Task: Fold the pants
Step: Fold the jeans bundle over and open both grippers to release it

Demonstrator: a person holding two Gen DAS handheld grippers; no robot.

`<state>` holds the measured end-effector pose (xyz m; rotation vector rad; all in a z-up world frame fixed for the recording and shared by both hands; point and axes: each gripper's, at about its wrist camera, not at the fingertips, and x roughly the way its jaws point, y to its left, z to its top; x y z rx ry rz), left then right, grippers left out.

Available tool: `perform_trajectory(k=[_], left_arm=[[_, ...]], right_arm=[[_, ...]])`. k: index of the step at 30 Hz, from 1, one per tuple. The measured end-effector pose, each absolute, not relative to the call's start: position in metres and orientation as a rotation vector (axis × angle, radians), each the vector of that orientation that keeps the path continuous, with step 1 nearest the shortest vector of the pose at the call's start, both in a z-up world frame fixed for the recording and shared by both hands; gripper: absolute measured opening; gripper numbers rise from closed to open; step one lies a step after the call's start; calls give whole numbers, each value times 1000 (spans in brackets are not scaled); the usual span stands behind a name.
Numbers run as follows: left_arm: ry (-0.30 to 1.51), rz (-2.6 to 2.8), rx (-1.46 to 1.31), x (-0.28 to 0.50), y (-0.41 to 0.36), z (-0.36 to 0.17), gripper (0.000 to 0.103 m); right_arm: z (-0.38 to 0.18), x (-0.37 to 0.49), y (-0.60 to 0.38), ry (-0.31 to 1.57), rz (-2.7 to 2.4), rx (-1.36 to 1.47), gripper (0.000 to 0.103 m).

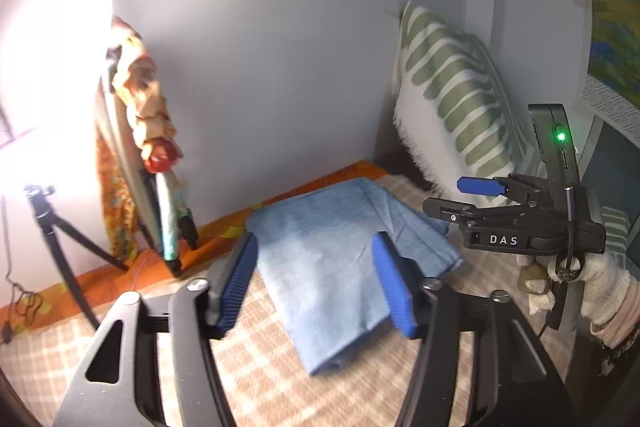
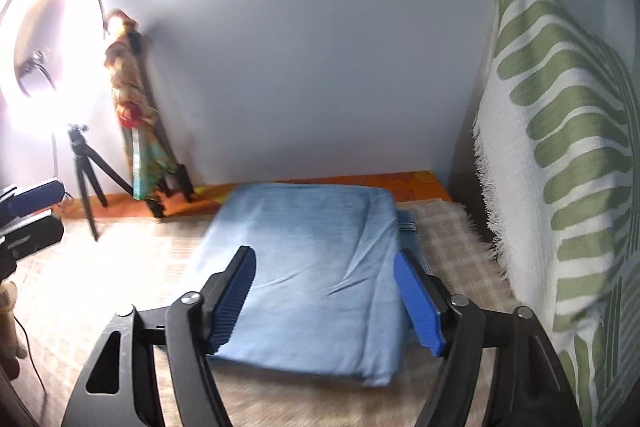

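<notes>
The left claw (image 1: 320, 283) points forward and downward, its blue-padded jaws spread apart with nothing pinched between them. The right claw (image 2: 332, 291) is angled downward likewise, jaws wide and gripping nothing. In the left wrist view the right claw (image 1: 452, 199) shows from the side, carried by a hand in a white knit glove (image 1: 576, 279).

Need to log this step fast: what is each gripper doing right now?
Left gripper: jaws open, holding nothing, above the folded pants.
Right gripper: jaws open, holding nothing.
</notes>
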<state>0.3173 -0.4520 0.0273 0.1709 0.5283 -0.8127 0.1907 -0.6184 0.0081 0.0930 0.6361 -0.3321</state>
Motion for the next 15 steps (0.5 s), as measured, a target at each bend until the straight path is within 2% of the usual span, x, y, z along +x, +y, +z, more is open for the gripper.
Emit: perform_trajectory(k=[3,10,15], left_arm=[[513,-806,169,300,-430,38,66],[501,-783,129,260,-387,52,80],[503,-768,116,231,-356,56,81]], right_arm=[[23,171,-592,618,-330,79,80],[47,131,-534,582,-331,41,94],[52,108,-496,571,-337,24,100]])
